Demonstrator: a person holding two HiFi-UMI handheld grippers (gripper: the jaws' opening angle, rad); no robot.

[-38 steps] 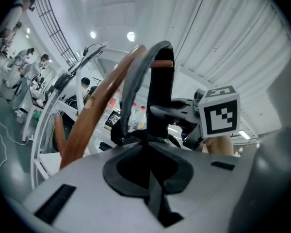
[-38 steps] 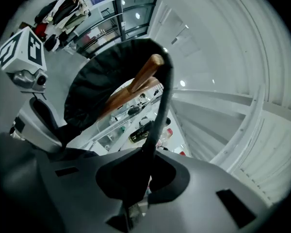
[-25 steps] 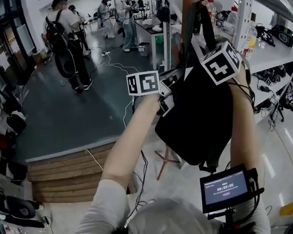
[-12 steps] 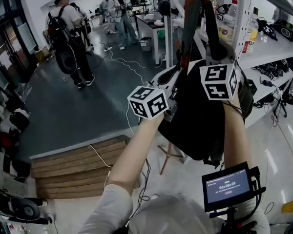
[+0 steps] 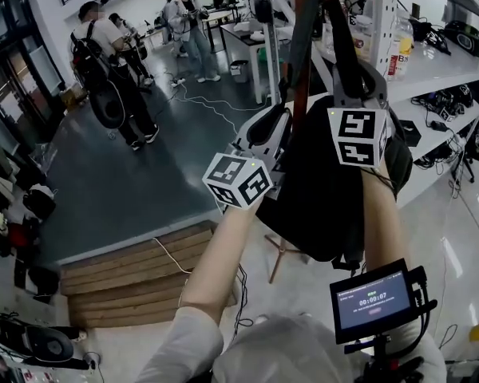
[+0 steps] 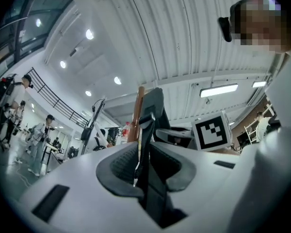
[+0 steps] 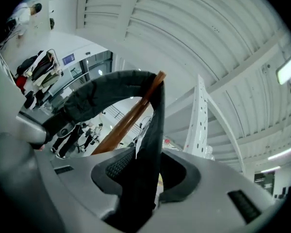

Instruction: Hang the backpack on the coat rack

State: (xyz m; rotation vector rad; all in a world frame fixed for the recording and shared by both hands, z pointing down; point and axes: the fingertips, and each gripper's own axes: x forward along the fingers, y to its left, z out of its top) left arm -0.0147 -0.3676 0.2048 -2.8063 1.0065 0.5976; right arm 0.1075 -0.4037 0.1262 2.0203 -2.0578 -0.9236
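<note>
A black fabric backpack (image 5: pixel 319 198) hangs against the brown wooden pole of the coat rack (image 5: pixel 302 22), its bulk on the side of the pole nearest the person and its two straps running up along the pole. Whether a strap has caught on the rack is not clear, and nothing shows what is inside the pack.

The left gripper (image 5: pixel 281 118) is raised just left of the pole. In its own view the left gripper (image 6: pixel 146 154) has the grey shoulder strap (image 6: pixel 146 130) standing between its jaws, which are opening, with a thin gap beside the strap. The pole (image 6: pixel 138 110) rises close behind.

The right gripper (image 5: pixel 358 82) is just right of the pole. The right gripper (image 7: pixel 145 164) is clamped on the black shoulder strap (image 7: pixel 153 130), which arcs up and crosses the top of the pole (image 7: pixel 126 123).

Further right of the pole, a white metal shelf unit (image 5: pixel 439 70) holds a clear plastic bottle (image 5: pixel 400 46) and dark gear.
</note>
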